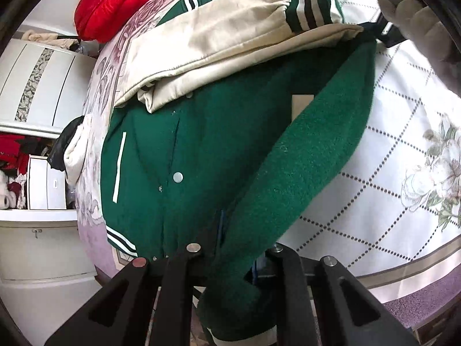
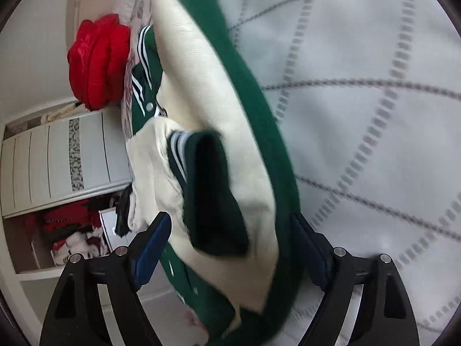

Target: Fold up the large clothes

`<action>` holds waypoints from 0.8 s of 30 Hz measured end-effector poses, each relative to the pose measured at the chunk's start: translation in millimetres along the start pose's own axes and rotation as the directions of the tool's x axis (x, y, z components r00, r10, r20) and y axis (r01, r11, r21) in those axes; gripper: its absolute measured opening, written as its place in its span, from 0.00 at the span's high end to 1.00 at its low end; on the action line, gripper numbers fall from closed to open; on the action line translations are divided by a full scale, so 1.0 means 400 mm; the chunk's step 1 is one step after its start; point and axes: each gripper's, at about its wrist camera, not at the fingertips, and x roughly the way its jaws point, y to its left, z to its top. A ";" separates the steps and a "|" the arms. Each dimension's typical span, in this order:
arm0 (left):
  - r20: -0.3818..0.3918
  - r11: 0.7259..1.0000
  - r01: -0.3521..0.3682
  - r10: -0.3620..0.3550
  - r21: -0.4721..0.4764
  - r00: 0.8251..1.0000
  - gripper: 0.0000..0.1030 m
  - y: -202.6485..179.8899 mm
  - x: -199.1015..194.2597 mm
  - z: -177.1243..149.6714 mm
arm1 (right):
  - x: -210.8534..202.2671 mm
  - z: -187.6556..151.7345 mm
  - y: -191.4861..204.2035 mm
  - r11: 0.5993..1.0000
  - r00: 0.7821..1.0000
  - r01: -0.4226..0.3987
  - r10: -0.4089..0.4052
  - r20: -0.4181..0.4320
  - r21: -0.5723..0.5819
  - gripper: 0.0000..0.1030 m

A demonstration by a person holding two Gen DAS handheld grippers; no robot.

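One bed (image 1: 403, 155), covered by a white quilt with dotted diamond lines and flower prints; it fills the right side of both views. One wardrobe (image 1: 40, 95) with white panelled doors stands past the bed's far edge, with an open shelf of red and white clothes under it. One green varsity jacket (image 1: 201, 158) with cream sleeves lies on the bed, front up, snaps showing. Two cream sleeves (image 1: 219, 37) are folded across its chest; two striped cuffs can be counted in the left wrist view, one at the top edge, one near the top right. One red puffy garment (image 1: 115, 3) sits bunched on the bed beyond the jacket's collar. One cream-and-black garment (image 1: 72, 150) hangs off the bed edge.

Two hand-held grippers. Left hand-held gripper (image 1: 230, 259): fingers drawn together, clenched on the jacket's green side edge, which rises off the quilt toward the camera. Right hand-held gripper (image 2: 233, 245): jaws spread wide, released; the cuff and sleeve lie between the blue pads (image 2: 152, 248), no pad visibly pressing.

Left wrist view only: the other gripper with a white-gloved hand (image 1: 417, 20) at top right, jacket hem stripes, a pocket welt, flower prints. Right wrist view only: blue pads, dark cuff lining up close; this view is motion-blurred.
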 end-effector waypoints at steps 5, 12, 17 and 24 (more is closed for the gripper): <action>0.008 0.998 0.053 -0.052 -0.045 0.999 0.90 0.033 -0.015 0.001 | 0.015 -0.017 0.030 0.997 0.998 0.033 -0.036 0.048 0.069 0.82; 0.066 0.969 0.184 -0.175 -0.163 0.982 0.90 0.220 -0.071 -0.009 | -0.033 -0.077 0.297 0.994 0.987 0.104 -0.099 0.127 -0.032 0.88; 0.100 0.925 0.282 -0.265 -0.254 0.959 0.90 0.429 -0.052 -0.012 | 0.020 -0.121 0.585 0.976 0.976 0.166 -0.142 0.165 -0.141 0.88; 0.085 0.819 0.437 -0.439 -0.371 0.894 0.88 0.700 0.151 -0.014 | 0.317 -0.175 0.931 0.916 0.949 0.304 -0.267 0.166 -0.261 0.88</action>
